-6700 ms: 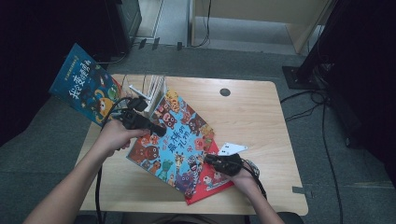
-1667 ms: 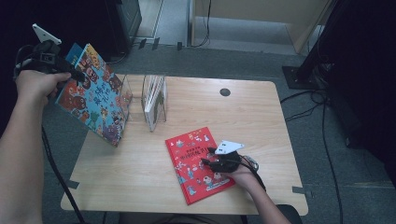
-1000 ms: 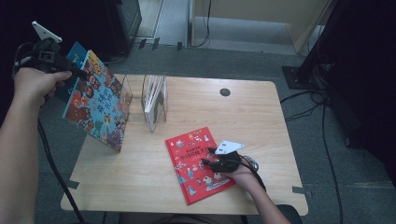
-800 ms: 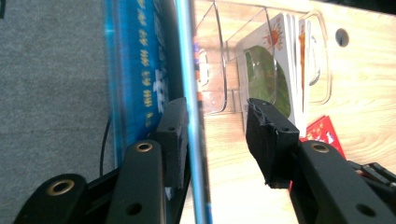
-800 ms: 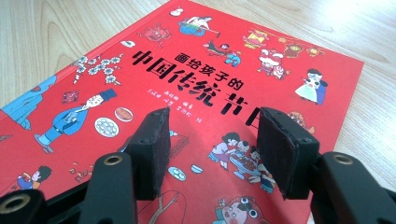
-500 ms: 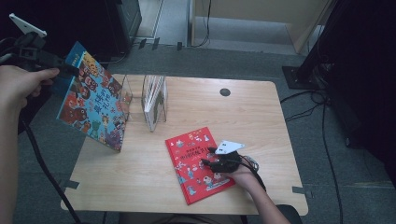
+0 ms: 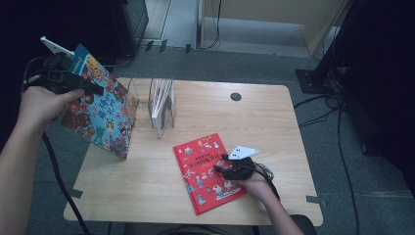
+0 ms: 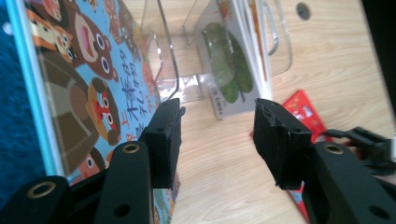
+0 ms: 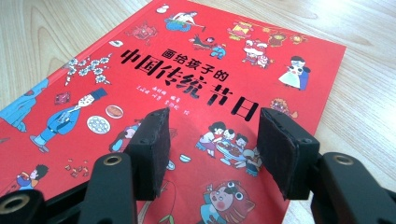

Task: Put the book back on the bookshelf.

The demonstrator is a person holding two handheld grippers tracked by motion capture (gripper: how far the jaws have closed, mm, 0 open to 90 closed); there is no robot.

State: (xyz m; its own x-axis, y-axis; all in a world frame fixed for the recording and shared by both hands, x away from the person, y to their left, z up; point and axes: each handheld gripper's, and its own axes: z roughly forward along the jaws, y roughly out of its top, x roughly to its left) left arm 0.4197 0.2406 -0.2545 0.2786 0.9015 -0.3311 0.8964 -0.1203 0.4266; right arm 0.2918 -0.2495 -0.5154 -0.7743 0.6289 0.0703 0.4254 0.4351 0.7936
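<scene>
High view: the left gripper (image 7: pixel 80 83) is held up past the table's (image 7: pixel 274 127) left edge, at the top of a blue picture book (image 7: pixel 98 115) that stands tilted against the clear rack (image 7: pixel 161 105). Its jaws have just been opening. From the left gripper view, the jaws stand well apart with bare tabletop between them; the left pad (image 8: pixel 164 140) sits just beside the blue book's (image 8: pixel 79 93) cover, and I cannot tell whether it touches. No pad presses on the book, so the grip is released. The rack (image 8: pixel 210 51) with its upright books lies beyond the jaws.

The right gripper (image 7: pixel 230 169) rests low over the red book (image 7: pixel 205 169), which lies flat on the table near the front edge. From the right gripper view, its jaws are spread wide, both pads (image 9: pixel 152 149) poised above the red cover (image 9: pixel 196 79) and clasping nothing.
</scene>
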